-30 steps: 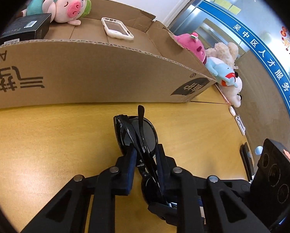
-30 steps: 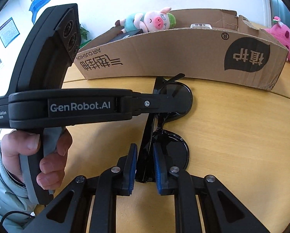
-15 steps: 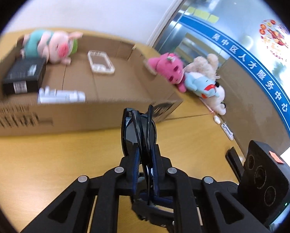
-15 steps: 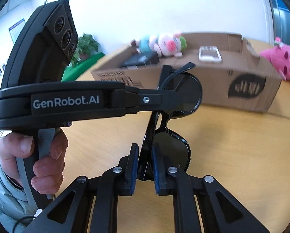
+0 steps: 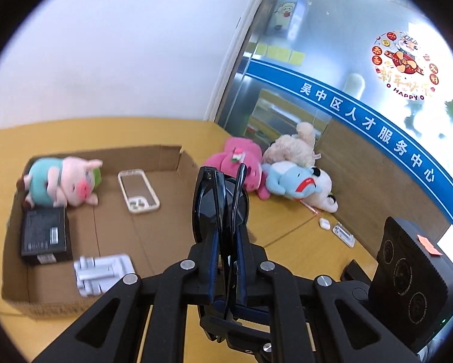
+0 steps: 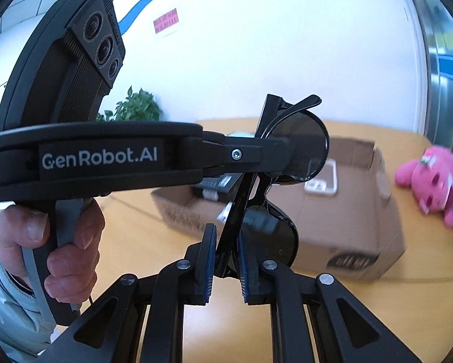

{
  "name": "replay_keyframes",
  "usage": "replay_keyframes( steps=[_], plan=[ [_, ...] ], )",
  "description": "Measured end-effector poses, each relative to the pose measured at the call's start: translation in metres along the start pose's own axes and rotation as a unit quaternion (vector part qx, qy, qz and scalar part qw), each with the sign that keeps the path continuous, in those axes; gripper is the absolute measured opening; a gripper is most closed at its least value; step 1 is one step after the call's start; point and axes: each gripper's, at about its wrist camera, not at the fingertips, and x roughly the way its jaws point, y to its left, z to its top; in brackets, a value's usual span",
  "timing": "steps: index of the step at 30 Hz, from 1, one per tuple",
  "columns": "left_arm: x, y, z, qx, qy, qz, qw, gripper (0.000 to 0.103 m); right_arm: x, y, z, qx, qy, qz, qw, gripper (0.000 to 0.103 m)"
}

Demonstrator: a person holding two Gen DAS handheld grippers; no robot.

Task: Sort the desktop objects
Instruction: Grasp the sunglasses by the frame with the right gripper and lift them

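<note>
Folded black sunglasses (image 5: 219,208) are held in the air by both grippers. My left gripper (image 5: 226,243) is shut on one lens end; it also shows in the right wrist view (image 6: 275,154), clamped on the upper lens. My right gripper (image 6: 226,242) is shut on the lower end of the sunglasses (image 6: 272,230). The glasses hang above the table near the open cardboard box (image 5: 166,154), which holds a pig plush (image 5: 66,181), a clear phone case (image 5: 138,190), a black box (image 5: 44,236) and a white stand (image 5: 102,272).
A pile of plush toys, pink (image 5: 241,163), beige (image 5: 293,148) and blue-white (image 5: 296,181), lies on the wooden table (image 5: 302,242) right of the box. Small white items (image 5: 343,234) lie near the glass wall. A potted plant (image 6: 135,109) stands behind.
Both grippers have lifted the sunglasses off the table and well above it; the views now look down into the box from higher up. Both stay shut on the glasses.
</note>
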Motion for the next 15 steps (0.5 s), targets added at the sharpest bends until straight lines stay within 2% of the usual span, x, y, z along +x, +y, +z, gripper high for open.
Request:
replay_keyframes(
  steps=[8,12,15],
  plan=[
    [0.022,0.000,0.056,0.026,-0.002,-0.010,0.9996,0.009,0.011,-0.041,0.061,-0.001,-0.012,-0.018,1.000,0.010],
    [0.049,0.016,0.076,0.008,0.012,-0.023,0.9996,0.009,0.025,-0.062,0.083,-0.003,0.000,-0.028,1.000,0.010],
    [0.080,0.030,0.080,-0.010,0.034,-0.022,0.9991,0.009,0.049,-0.086,0.091,0.005,0.026,-0.030,0.999,0.010]
  ],
)
